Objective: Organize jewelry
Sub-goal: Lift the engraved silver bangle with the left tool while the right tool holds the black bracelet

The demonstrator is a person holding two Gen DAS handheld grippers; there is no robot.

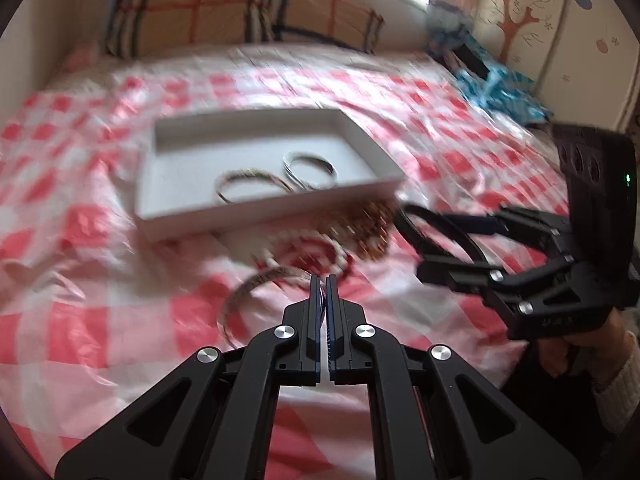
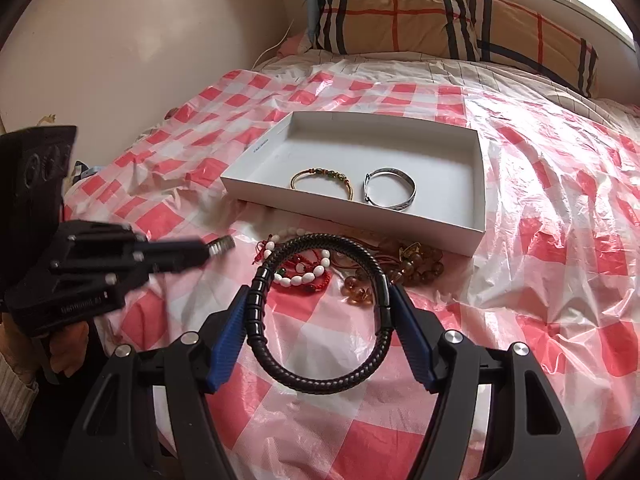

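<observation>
Nearest the right wrist camera, the right gripper [image 2: 320, 344] is holding a black braided bracelet [image 2: 320, 312] between its blue ribbed pads [image 2: 226, 344], the jaws clamped on its two sides so the stiff ring is standing open and keeping its round shape. Gripped across its width like this, it looks ready to be carried forward and laid flat.

In the left wrist view, the left gripper [image 1: 323, 292] is showing its jaws together, pinching the edge of a thin silver bangle [image 1: 256, 288]; motion blur is hiding the exact contact, but a rim grip would suit so narrow a metal band.

Just beyond, loose pieces are lying in a tangle on the bed's crinkly pink-and-white checked plastic sheet [image 2: 540, 280]: a string of white oval beads on red cord [image 2: 304, 276] and glossy amber beads [image 2: 404, 268], touching one another, still waiting to be sorted.

Further on, the shallow white cardboard box [image 2: 476, 200] is sitting just behind the pile, open-topped, serving as the collecting place. Inside it a slim gold bangle with green beads [image 2: 322, 184] and a broad silver cuff [image 2: 390, 194] are lying flat side by side, near its front wall.

Farthest back, a plaid pillow [image 2: 440, 16] is resting against the wall under the window.
</observation>
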